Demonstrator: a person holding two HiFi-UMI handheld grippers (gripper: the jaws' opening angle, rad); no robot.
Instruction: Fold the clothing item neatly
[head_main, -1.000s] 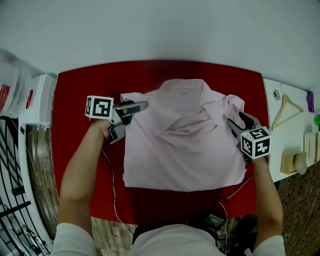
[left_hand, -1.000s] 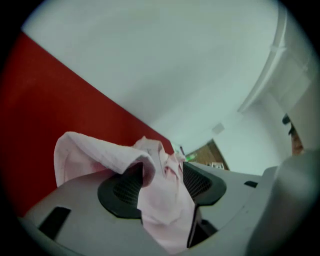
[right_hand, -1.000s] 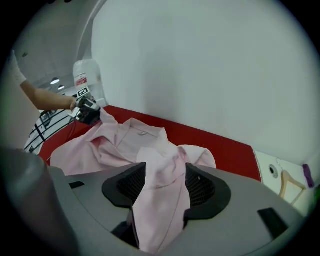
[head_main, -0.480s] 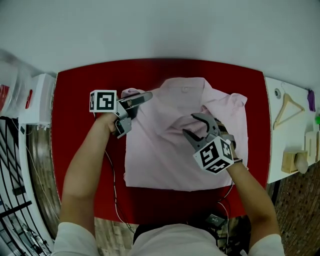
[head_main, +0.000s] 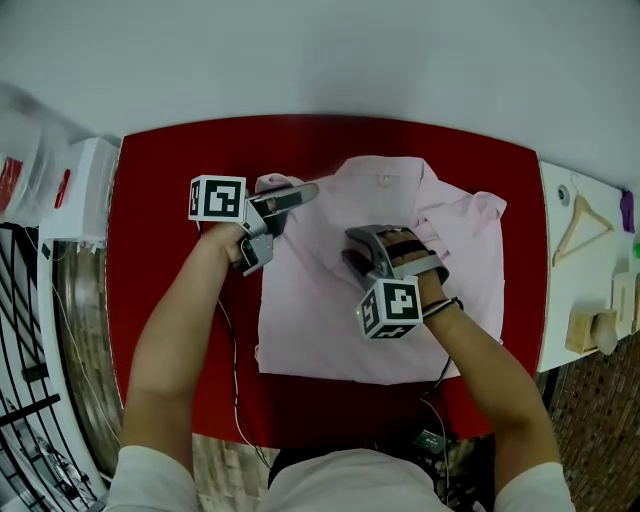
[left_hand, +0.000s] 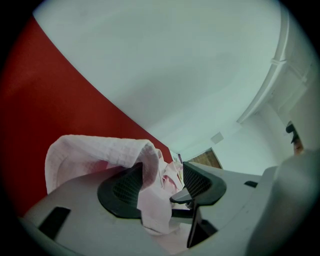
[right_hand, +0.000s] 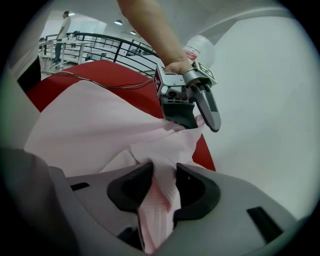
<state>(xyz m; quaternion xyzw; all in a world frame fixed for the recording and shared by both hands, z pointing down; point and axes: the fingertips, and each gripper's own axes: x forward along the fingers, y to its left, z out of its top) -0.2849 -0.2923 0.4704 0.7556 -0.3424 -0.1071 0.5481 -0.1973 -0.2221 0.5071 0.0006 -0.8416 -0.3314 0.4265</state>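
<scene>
A pink shirt (head_main: 330, 310) lies spread on the red worktop (head_main: 170, 300), collar at the far side from the person. Both sets of fingers are at its upper half.

The left gripper (head_main: 280, 215) is at the shirt's left shoulder corner. In the left gripper view, a fold of the pink cloth (left_hand: 145, 165) loops over one finger (left_hand: 120, 187) and hangs down between the two. The fingers look closed on that fold, though the cloth sits tighter against one pad than the other. Beyond the fingers there is only red worktop and a pale wall.

The right gripper (head_main: 355, 250) is over the middle of the shirt, just below the collar, with its marker cube towards the person. The right gripper view shows a bunched strip of cloth (right_hand: 160, 200) pinched between the two dark pads (right_hand: 130, 187), which press it from both sides. These fingers have just been closing, and the cloth is what they have closed on. From the pinch the cloth runs up and away in a ridge towards the left gripper (right_hand: 192, 105), which stands just past the right fingers at the shirt's edge.

To the right of the right fingers the sleeve side of the shirt (head_main: 470, 225) lies rumpled in a loose fold on the worktop. A wooden hanger (head_main: 585, 215) rests well apart on the white surface beyond the worktop's right edge.
</scene>
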